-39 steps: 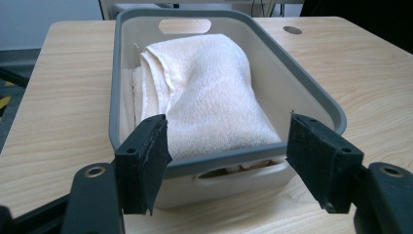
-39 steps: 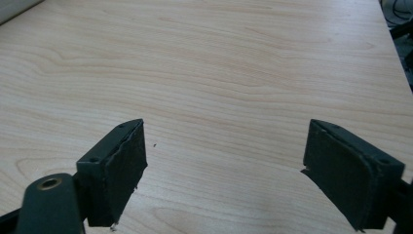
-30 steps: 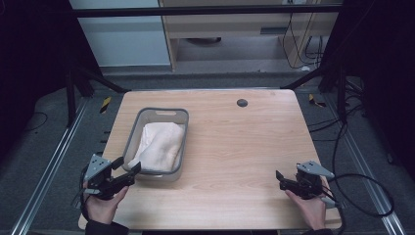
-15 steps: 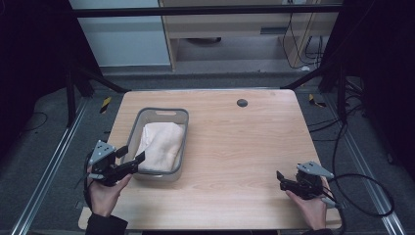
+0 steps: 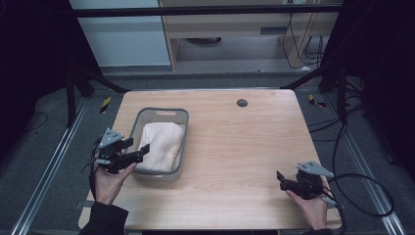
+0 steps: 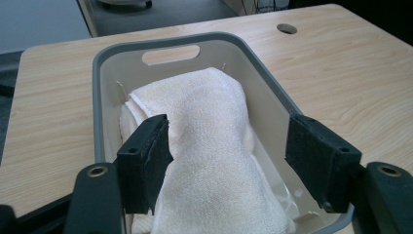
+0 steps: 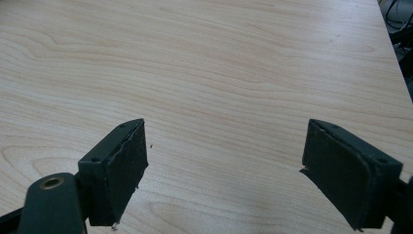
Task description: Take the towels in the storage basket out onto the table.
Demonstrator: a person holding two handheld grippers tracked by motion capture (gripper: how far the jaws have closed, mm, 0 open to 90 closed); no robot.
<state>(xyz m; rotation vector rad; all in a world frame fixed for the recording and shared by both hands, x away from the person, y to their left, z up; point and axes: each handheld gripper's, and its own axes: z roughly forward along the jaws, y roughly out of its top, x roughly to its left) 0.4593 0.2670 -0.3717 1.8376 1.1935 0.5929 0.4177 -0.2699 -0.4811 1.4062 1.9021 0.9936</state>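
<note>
A grey plastic basket (image 5: 182,117) stands on the left half of the wooden table, and a folded cream towel (image 5: 160,145) lies in it. My left gripper (image 5: 139,152) is open and hovers over the basket's near left corner, its jaws wide above the towel (image 6: 209,146) inside the basket (image 6: 100,87). Over bare wood near the table's front right corner, my right gripper (image 5: 280,179) is held open and grips nothing, as the right gripper view confirms (image 7: 224,170).
A round cable hole (image 5: 242,103) sits in the table (image 5: 254,142) near its far edge. Cables (image 5: 362,181) trail off the right side. Metal rails and dark frame legs flank the table, with a cabinet behind it.
My left gripper has risen and moved forward and right, from beside the basket's near left corner to over the towel. The right gripper has stayed in place.
</note>
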